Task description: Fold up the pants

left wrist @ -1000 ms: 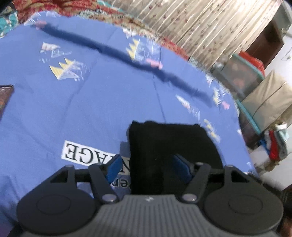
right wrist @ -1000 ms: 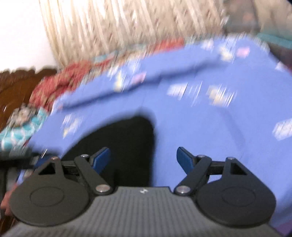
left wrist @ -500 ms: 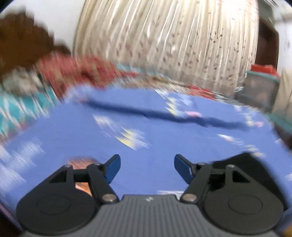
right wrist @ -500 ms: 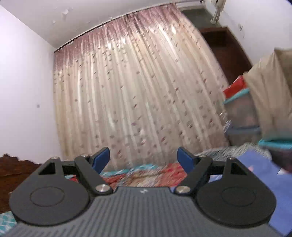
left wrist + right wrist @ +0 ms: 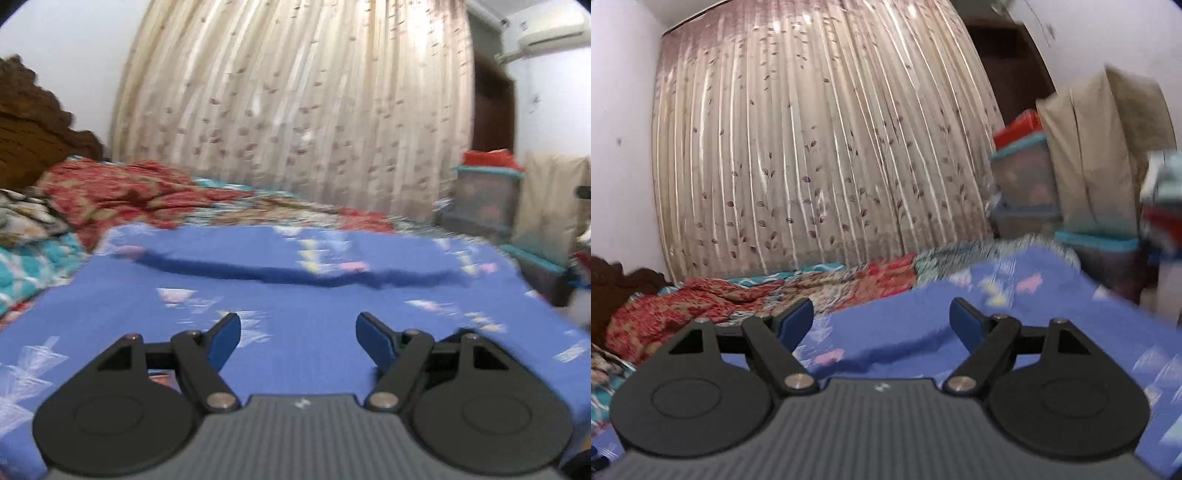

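Starting on your left: your left gripper (image 5: 298, 341) is up off the bed, aimed a touch downward across the blue bedsheet (image 5: 295, 306), and its jaws have just been opening, with nothing between them but bare printed cotton. That reads like a hand that is finished with the cloth, not one reaching for it. Behind the sheet lies the rumpled red quilt (image 5: 122, 192), kept up by the carved headboard (image 5: 33, 122), probably pushed there to leave the sheet free as a folding surface. Now the pants, the thing you are here for: they are hard to make out. There is a dark blurred patch (image 5: 491, 341) just behind the left gripper's right-hand finger arm, low on the right side of that view, and it may be the black pants lying on the sheet, but the gripper body cuts it off and motion smears it, so you cannot be sure. Moving across to your right gripper (image 5: 881, 319): it points level at the beige curtain (image 5: 820, 147), spread wide and empty, with the sheet falling away under it. No pants in this view at all; the bed below the gripper body is hidden. Far right, stacked storage boxes (image 5: 1027, 184) blur together. With both grippers clear, you look to be done or between folds.
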Tool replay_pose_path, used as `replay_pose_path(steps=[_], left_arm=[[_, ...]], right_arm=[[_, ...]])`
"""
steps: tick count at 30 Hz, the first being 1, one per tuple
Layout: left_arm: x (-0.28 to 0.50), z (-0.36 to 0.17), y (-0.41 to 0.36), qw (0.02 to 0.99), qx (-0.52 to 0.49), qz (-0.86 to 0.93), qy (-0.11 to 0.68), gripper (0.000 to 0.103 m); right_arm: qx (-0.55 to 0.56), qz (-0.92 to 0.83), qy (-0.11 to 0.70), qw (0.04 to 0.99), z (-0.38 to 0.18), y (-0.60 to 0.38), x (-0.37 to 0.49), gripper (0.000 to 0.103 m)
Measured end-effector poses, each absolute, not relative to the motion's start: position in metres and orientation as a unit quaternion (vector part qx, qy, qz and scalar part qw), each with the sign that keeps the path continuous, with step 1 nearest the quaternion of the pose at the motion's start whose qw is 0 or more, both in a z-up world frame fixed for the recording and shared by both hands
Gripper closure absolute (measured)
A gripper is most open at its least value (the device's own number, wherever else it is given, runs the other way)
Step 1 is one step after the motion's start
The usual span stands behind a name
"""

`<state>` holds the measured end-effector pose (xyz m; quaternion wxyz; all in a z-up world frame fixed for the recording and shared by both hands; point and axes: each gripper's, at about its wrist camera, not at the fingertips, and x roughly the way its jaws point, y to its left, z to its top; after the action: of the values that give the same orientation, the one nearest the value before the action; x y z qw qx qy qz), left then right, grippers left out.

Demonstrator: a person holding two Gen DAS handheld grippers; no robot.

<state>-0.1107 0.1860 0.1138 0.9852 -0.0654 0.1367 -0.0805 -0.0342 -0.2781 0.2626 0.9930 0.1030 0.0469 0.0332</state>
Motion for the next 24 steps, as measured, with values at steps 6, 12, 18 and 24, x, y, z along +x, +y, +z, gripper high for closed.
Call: replay_pose_path(steps=[6, 12, 18, 24], left_arm=[[-0.112, 0.121, 0.169, 0.977, -0.091, -0.135, 0.14, 0.03], [-0.132, 0.135, 0.175, 0.976, -0.108, -0.142, 0.125, 0.029], [-0.151, 0.165, 0.181, 0.981, -0.097, -0.145, 0.091, 0.029], [-0.189, 0.261, 0.18, 0.98, -0.027, -0.196, 0.004, 0.029]], right_arm=[[0.023, 0.007, -0.042, 0.999, 0.359, -0.294, -0.019, 0.021], [0.061, 0.018, -0.171, 0.983, 0.489, -0.301, -0.045, 0.02], [0.141, 0.122, -0.179, 0.966, 0.529, -0.301, -0.084, 0.018], [0.181, 0.173, -0.134, 0.959, 0.571, -0.309, -0.099, 0.018]])
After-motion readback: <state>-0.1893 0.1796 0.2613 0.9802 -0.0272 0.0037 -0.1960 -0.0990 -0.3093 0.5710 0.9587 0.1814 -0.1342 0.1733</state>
